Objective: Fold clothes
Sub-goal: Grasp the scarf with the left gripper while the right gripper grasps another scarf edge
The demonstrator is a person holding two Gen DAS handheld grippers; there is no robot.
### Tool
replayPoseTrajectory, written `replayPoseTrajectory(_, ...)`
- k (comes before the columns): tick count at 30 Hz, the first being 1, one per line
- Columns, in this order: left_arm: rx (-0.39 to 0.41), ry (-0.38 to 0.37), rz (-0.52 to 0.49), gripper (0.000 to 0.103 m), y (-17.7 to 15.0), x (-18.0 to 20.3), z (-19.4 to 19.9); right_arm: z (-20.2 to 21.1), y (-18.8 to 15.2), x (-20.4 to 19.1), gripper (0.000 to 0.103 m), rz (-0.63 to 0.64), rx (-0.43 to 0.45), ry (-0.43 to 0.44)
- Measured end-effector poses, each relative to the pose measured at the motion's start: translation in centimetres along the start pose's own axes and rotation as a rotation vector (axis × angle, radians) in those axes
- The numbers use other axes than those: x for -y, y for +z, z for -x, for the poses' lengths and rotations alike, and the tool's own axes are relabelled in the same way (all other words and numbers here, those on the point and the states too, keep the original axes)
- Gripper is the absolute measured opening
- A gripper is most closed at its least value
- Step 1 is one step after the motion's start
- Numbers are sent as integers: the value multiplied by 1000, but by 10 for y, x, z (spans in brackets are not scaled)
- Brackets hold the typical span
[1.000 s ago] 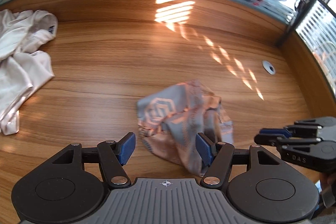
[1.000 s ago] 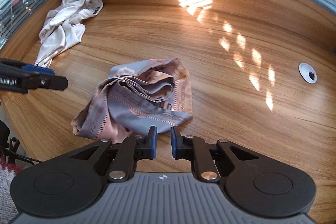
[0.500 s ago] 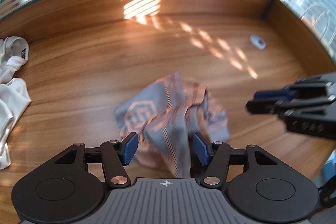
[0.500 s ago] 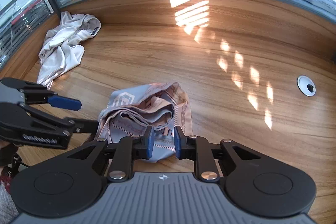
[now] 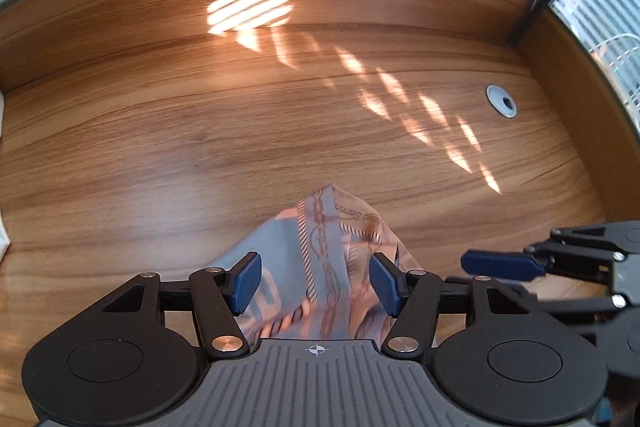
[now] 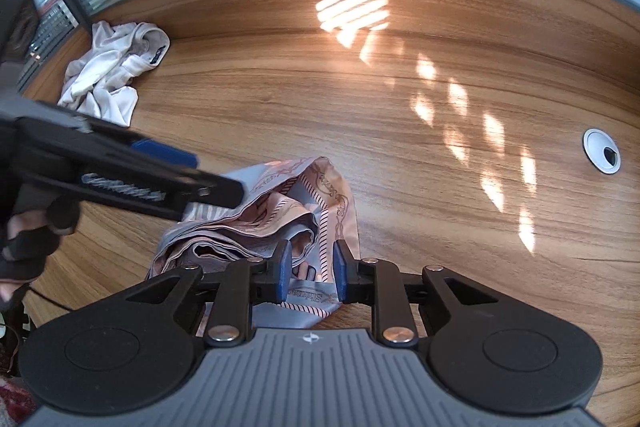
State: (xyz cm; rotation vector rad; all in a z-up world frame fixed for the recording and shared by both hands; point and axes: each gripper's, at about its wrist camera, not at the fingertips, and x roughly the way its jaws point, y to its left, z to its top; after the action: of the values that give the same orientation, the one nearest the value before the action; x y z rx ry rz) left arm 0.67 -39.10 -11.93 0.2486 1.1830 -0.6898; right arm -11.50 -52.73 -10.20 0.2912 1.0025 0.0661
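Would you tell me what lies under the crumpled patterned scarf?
The scarf rests on the wooden desk, bare around it. Whatever lies beneath its bunched folds is covered.

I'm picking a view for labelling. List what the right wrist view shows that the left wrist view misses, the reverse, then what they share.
Right wrist only: the crumpled white garment at the desk's far left, and a gloved hand holding the left claw.
Left wrist only: the right claw from the side.
Both: the patterned blue-and-pink scarf bunched on the wooden desk, the cable grommet, and open claws over the scarf.
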Motion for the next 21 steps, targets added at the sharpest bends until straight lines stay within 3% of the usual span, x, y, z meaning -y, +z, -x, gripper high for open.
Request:
replayPoseTrajectory(6, -72, 59, -3, 61, 7, 0, -34, -9, 3, 1, 25, -4, -25, 46)
replayPoseTrajectory(11, -112, 66, 68, 29, 4, -19, -40, -21, 7, 1, 25, -20, -46, 89)
replayPoseTrajectory(15, -97, 65, 122, 20, 2, -35, -32, -37, 11, 11, 25, -150, -73, 167)
replayPoseTrajectory(18, -79, 72, 157, 17, 0, -46, -25, -52, 11, 17, 25, -217, -107, 180)
replayPoseTrajectory(20, -59, 90, 175, 10, 0, -53, -19, -60, 10, 17, 17, -222, -125, 174)
replayPoseTrajectory(21, -48, 103, 187, 9, -1, -58, -16, -59, 10, 16, 3, -223, -121, 177)
